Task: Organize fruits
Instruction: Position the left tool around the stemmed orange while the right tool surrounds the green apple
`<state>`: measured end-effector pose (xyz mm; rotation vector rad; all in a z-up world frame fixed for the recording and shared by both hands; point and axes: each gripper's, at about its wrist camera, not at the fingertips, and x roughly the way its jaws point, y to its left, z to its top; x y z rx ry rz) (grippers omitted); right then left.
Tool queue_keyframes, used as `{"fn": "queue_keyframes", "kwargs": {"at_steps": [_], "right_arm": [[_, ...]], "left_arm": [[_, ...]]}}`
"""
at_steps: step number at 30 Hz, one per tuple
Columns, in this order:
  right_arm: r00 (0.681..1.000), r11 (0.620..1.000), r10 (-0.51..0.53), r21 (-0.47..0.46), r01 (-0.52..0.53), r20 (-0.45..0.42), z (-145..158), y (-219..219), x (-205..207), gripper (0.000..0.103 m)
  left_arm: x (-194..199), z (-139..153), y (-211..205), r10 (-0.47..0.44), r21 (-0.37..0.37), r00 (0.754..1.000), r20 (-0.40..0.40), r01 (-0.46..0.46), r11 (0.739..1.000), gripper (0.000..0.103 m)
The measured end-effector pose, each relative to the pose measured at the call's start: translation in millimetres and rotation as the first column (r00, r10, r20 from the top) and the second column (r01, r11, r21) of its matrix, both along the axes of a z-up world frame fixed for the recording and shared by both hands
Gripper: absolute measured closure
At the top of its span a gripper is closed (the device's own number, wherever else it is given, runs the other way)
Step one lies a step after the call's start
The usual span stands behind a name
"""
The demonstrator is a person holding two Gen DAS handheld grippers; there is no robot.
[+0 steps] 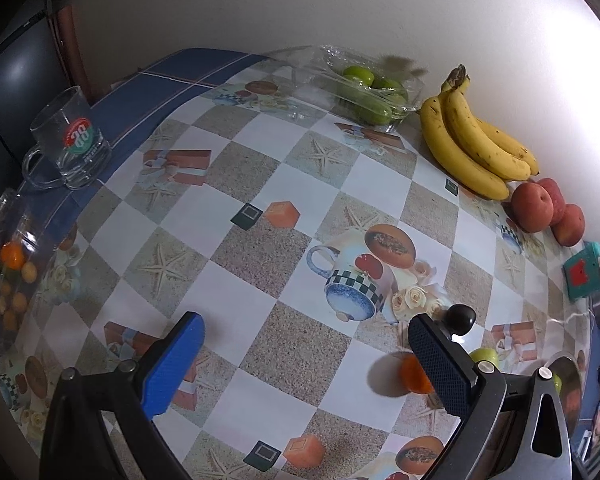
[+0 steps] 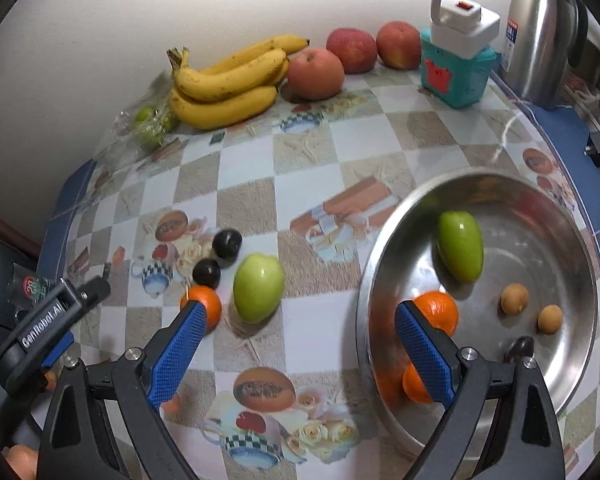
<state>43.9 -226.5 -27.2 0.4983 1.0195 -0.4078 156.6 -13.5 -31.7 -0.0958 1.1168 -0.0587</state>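
Surface w/ checkered printed cloth, pushed against a white wall. Along the back edge: 1 banana bunch, 3 red apples, a clear pack of green fruit. Steel bowl near the right edge holds 1 green fruit, 2 oranges, 2 small tan fruits, 1 dark plum. Loose on the cloth, left of the bowl: 1 green fruit, 1 orange, 2 dark plums, all close together. Glass mug at the far left edge. Right tool spread wide, empty, hovering betw loose fruit & bowl. Left tool also spread, gripping nothing
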Motion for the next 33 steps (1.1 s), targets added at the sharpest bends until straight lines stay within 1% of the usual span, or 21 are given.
{"fn": "queue_keyframes", "kwargs": {"at_steps": [2, 7, 11, 13, 15, 17, 19, 20, 27, 30, 33], "right_arm": [[1.0, 1.0, -0.005, -0.006, 0.005, 0.009, 1.0, -1.2, 0.1, 0.008], [0.997, 0.999, -0.042, -0.02, 0.043, 0.072, 6.7, -10.4, -0.9, 0.008], [0.994, 0.999, -0.034, -0.021, 0.036, 0.099, 8.4, -8.3, 2.9, 0.008], [0.994, 0.999, -0.03, -0.017, 0.032, 0.105, 7.7, -7.3, 4.3, 0.008], [0.995, 1.0, -0.027, -0.013, 0.028, 0.1, 3.2, -5.2, 9.0, 0.009], [0.995, 1.0, -0.024, -0.009, 0.025, 0.095, 0.5, -5.0, 11.2, 0.012], [0.996, 1.0, -0.018, 0.001, 0.018, 0.083, -4.7, -4.3, 14.1, 0.021], [0.997, 1.0, -0.013, 0.007, 0.012, 0.076, -7.6, -3.9, 15.9, 0.023], [0.999, 0.999, 0.026, 0.024, -0.026, 0.028, -27.3, 5.2, 29.5, 0.029], [0.999, 0.999, 0.033, 0.03, -0.034, 0.016, -32.4, 6.6, 32.7, 0.032], [0.999, 0.998, 0.041, 0.039, -0.04, -0.002, -40.6, 8.4, 37.2, 0.032]], "left_arm": [[1.2, -0.7, -1.4, -0.01, -0.013, 1.0, -0.008, 0.01, 1.0, 0.0], [0.7, -0.8, -8.4, -0.05, -0.058, 0.999, -0.02, 0.049, 0.997, 0.0], [-2.1, -5.7, -17.0, -0.081, -0.1, 0.996, -0.047, 0.076, 0.992, 0.0], [-3.3, -10.0, -21.3, -0.088, -0.109, 0.994, -0.064, 0.081, 0.991, 0.0], [-2.7, -15.3, -23.5, -0.087, -0.111, 0.993, -0.083, 0.078, 0.991, 0.001], [-1.0, -21.9, -23.8, -0.077, -0.121, 0.992, -0.104, 0.064, 0.991, 0.001], [0.5, -26.8, -22.1, -0.06, -0.129, 0.991, -0.116, 0.045, 0.991, 0.001], [1.2, -29.0, -21.0, -0.052, -0.132, 0.991, -0.122, 0.036, 0.991, 0.001], [5.5, -43.3, -12.4, 0.008, -0.137, 0.988, -0.154, -0.03, 0.99, 0.001], [7.1, -45.7, -10.6, 0.017, -0.14, 0.987, -0.162, -0.04, 0.989, 0.001], [8.6, -47.3, -11.2, 0.018, -0.142, 0.986, -0.165, -0.041, 0.989, 0.001]]}}
